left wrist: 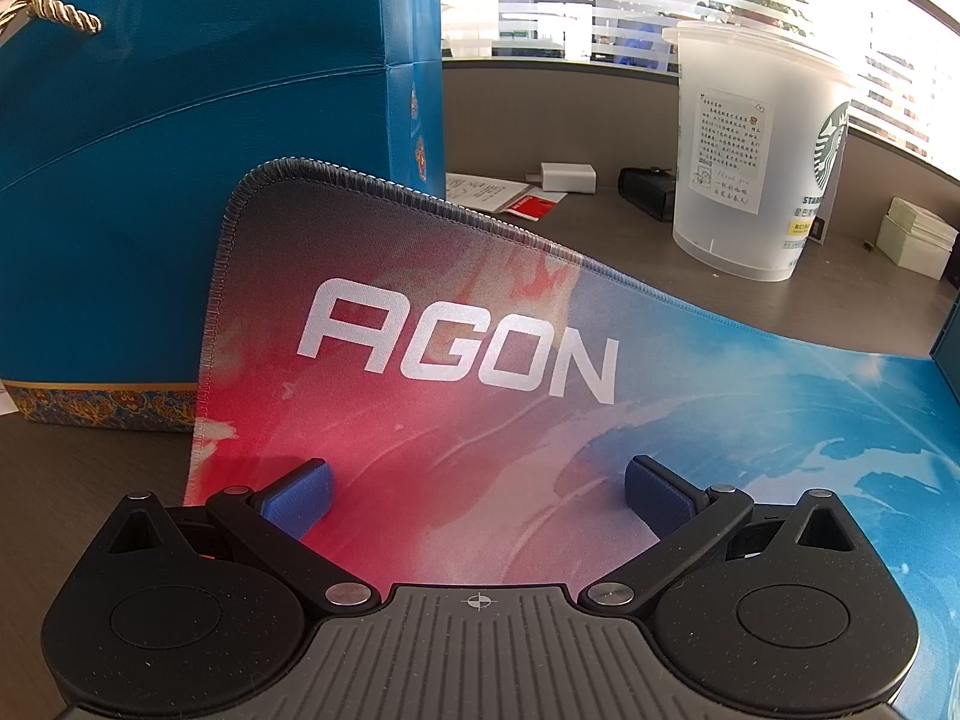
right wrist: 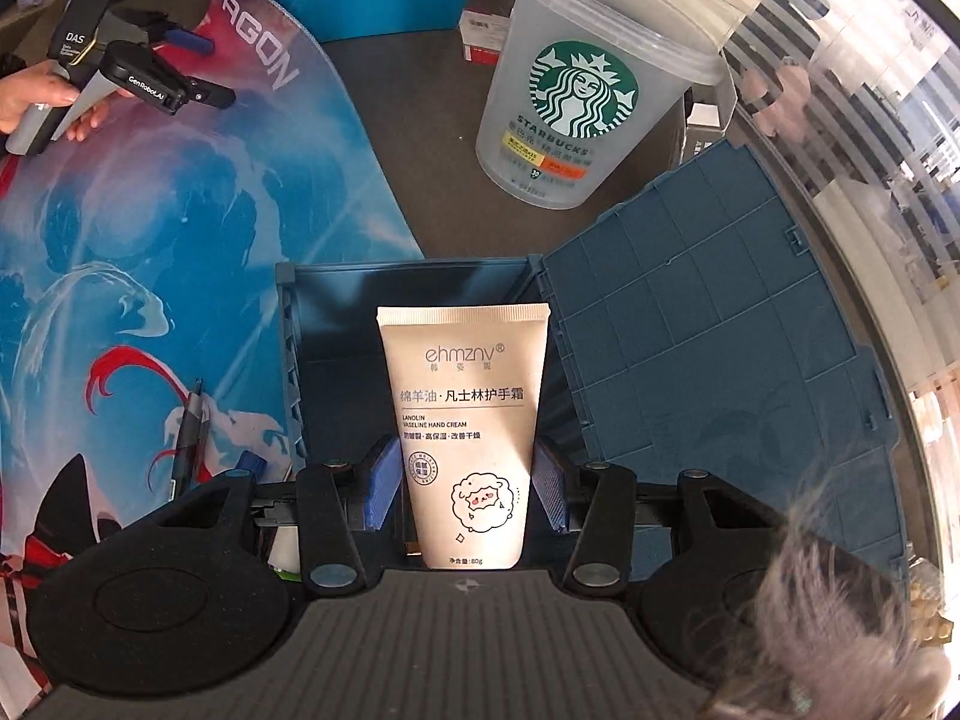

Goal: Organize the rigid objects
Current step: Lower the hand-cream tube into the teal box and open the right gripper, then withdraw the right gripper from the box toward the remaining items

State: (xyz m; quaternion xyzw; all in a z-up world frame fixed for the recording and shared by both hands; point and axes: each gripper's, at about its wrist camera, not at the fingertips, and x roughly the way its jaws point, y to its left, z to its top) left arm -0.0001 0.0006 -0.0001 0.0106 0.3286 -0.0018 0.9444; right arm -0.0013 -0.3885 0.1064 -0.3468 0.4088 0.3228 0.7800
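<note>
**Hand cream tube over the blue box**

Hand cream tube sat clamped in the right claw, above the open blue box. This looked like the placing step; lowering and releasing seemed next. Left claw hung spread apart, empty, over the mouse mat beside that box.
</note>
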